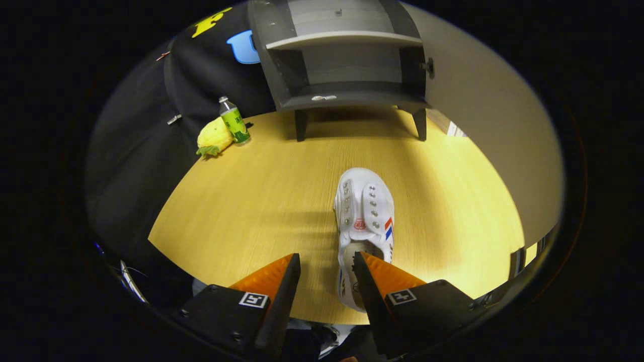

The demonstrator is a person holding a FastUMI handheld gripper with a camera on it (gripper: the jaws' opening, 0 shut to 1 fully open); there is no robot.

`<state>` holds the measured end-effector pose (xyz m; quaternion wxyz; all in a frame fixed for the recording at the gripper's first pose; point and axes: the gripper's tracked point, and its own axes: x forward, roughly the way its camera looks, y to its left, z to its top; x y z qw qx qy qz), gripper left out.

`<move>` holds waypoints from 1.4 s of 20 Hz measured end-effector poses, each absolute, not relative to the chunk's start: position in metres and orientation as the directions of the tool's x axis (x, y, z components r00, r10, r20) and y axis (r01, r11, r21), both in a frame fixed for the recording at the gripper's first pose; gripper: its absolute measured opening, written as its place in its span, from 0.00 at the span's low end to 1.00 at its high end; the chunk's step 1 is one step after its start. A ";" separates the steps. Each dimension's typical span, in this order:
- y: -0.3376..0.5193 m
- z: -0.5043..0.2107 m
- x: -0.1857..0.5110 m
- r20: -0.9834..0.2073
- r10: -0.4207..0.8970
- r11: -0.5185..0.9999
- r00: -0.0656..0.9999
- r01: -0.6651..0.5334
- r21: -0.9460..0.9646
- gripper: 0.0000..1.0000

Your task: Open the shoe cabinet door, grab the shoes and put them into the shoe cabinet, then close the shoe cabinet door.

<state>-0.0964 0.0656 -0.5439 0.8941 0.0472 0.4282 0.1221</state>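
A pale wood-grain tabletop (261, 201) carries a grey boxy shoe cabinet (347, 65), its door (483, 125) swung open, at the far edge. The orange ridged-finger gripper (327, 266) is spread wide, empty. The white canvas shoe (365, 221) lies lengthwise, toe toward the cabinet, heel beside the right finger.

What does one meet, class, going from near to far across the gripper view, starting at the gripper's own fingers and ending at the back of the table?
Open gripper with nothing between its fingers → white shoe → yellow plush toy → green-labelled bottle → grey shoe cabinet, its door already open.
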 end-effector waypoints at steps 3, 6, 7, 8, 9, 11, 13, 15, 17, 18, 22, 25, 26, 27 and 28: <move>0.061 -0.558 -0.073 -0.723 0.206 0.978 0.660 -0.123 0.167 0.68; 0.068 -0.571 -0.057 -0.697 0.177 0.984 0.695 -0.111 0.139 0.57; 0.070 -0.574 -0.053 -0.690 0.170 0.985 0.703 -0.105 0.136 0.56; 0.071 -0.576 -0.046 -0.679 0.164 0.986 0.716 -0.095 0.138 0.55; 0.073 -0.575 -0.040 -0.663 0.160 0.986 0.732 -0.088 0.142 0.55; 0.075 -0.579 -0.029 -0.641 0.154 0.986 0.752 -0.078 0.145 0.55; 0.071 -0.578 -0.020 -0.611 0.147 0.988 0.778 -0.081 0.135 0.55; 0.060 -0.583 -0.006 -0.581 0.117 0.993 0.805 -0.080 0.090 0.51; 0.067 -0.581 -0.003 -0.573 0.135 0.991 0.808 -0.115 0.072 0.31; 0.069 -0.583 0.002 -0.563 0.132 0.991 0.816 -0.124 0.052 0.12; 0.064 -0.570 0.007 -0.570 0.142 0.990 0.810 -0.118 0.078 0.06; 0.053 -0.549 0.009 -0.570 0.143 0.989 0.809 -0.103 0.102 0.06; 0.050 -0.538 0.010 -0.564 0.147 0.989 0.813 -0.106 0.104 0.06; 0.049 -0.525 0.011 -0.553 0.148 0.989 0.820 -0.109 0.103 0.06; 0.046 -0.509 0.014 -0.540 0.151 0.988 0.828 -0.112 0.105 0.06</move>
